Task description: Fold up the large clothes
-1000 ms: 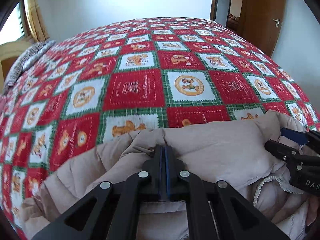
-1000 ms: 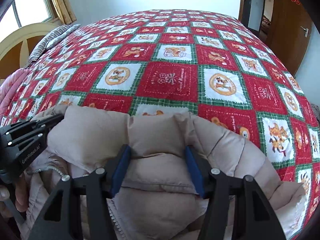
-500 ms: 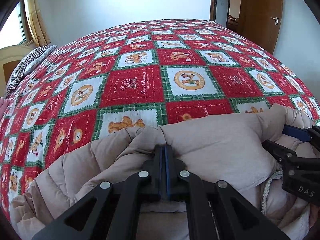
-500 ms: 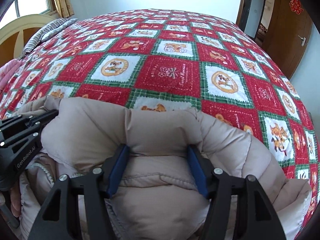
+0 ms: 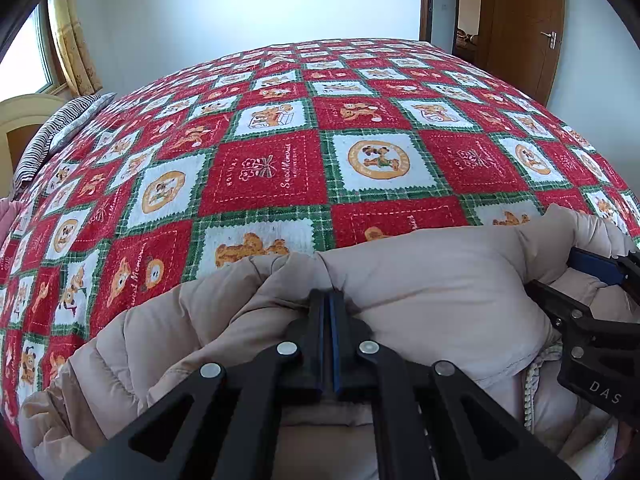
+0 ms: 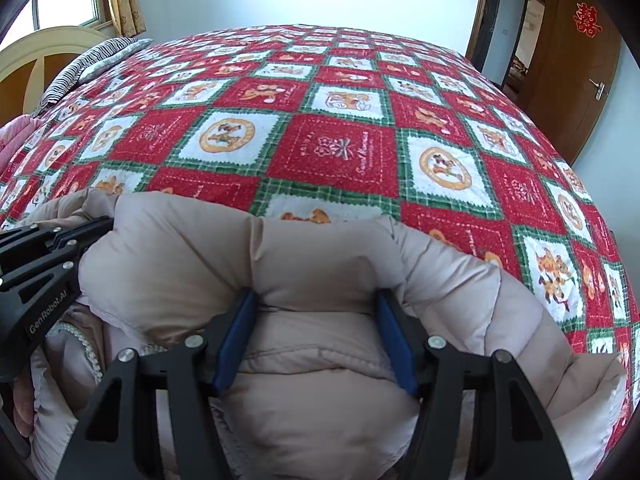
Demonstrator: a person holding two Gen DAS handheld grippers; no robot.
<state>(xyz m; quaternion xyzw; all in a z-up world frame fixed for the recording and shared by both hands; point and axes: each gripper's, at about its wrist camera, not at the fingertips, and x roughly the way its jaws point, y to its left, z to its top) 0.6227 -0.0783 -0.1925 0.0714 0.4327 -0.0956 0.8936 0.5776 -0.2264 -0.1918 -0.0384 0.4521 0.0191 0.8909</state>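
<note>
A beige puffer jacket lies bunched at the near edge of the bed; it also fills the lower half of the right wrist view. My left gripper is shut on a fold of the jacket, its jaws pressed together. My right gripper has its jaws wide apart with a thick roll of the jacket filling the gap between the blue pads. Each gripper shows at the edge of the other's view: the right gripper and the left gripper.
The bed is covered by a red, white and green checked quilt with bear pictures. A striped pillow lies at the far left by a window. A brown door stands at the back right. Pink cloth lies at the left edge.
Both grippers have lifted slightly with the jacket and tilted up, so more wall and door show. The jacket's fold sits higher over the quilt. Both grips are unchanged.
</note>
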